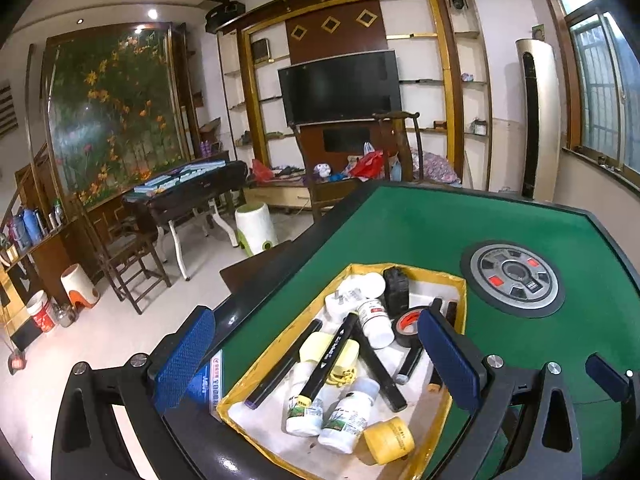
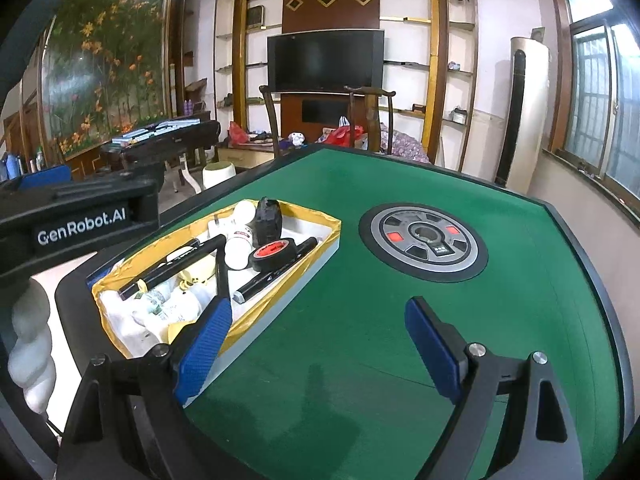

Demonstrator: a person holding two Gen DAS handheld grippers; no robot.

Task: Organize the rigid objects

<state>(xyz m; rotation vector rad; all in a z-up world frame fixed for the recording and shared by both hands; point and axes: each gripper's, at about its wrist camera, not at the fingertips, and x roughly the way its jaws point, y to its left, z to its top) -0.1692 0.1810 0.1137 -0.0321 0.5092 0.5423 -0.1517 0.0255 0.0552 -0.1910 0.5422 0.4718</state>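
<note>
A tray with a yellow rim (image 1: 280,340) (image 2: 320,216) lies at the left of the green table (image 2: 360,340). It holds several white bottles (image 1: 374,320), black markers (image 1: 328,356), a black tape roll (image 1: 406,326) (image 2: 274,254), a yellow cap (image 1: 390,440) and a black block (image 1: 396,292). My left gripper (image 1: 314,320) hangs open just above the tray, its pads on either side of the contents and gripping nothing. My right gripper (image 2: 318,308) is open over bare felt beside the tray's right wall, with nothing between its fingers. A gloved hand (image 2: 32,344) holds the left gripper's body (image 2: 80,216).
A round control dial (image 1: 512,280) (image 2: 424,240) is set in the table's middle, right of the tray. The table's black edge (image 1: 256,292) runs just left of the tray. Wooden chairs (image 2: 372,120) stand behind the far edge. A second table (image 1: 188,188) and stools stand on the floor to the left.
</note>
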